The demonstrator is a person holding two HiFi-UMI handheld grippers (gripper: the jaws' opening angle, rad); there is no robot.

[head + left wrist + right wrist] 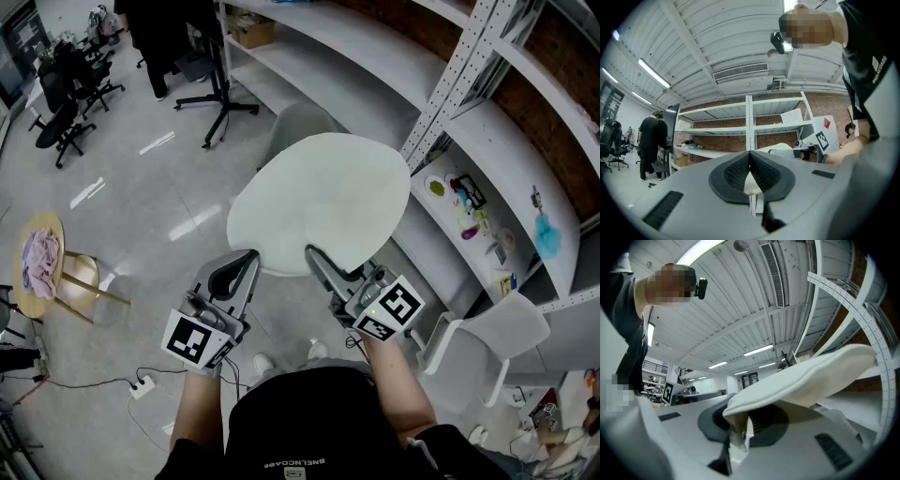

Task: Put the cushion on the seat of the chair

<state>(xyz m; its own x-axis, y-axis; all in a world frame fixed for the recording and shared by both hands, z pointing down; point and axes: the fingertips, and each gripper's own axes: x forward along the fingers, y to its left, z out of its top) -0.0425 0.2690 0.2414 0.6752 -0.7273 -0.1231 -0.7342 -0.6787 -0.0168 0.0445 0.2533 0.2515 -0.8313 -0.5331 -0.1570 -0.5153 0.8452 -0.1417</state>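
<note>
Item: left tongs and right tongs, nearest the person, are each clamping shut on the near rim of the cushion, which is hanging in the air over the grey chair beyond. Hazards: the left tongs are pinching only a sliver of edge, which may be slipping free, and the cushion is hiding the seat, risking an off-centre landing. The cushion is showing as a pale, rounded, thick-edged, plain pad.

The glossy floor carries a grey chair far off, a power strip near left, and a round table bearing a pink cloth.
</note>
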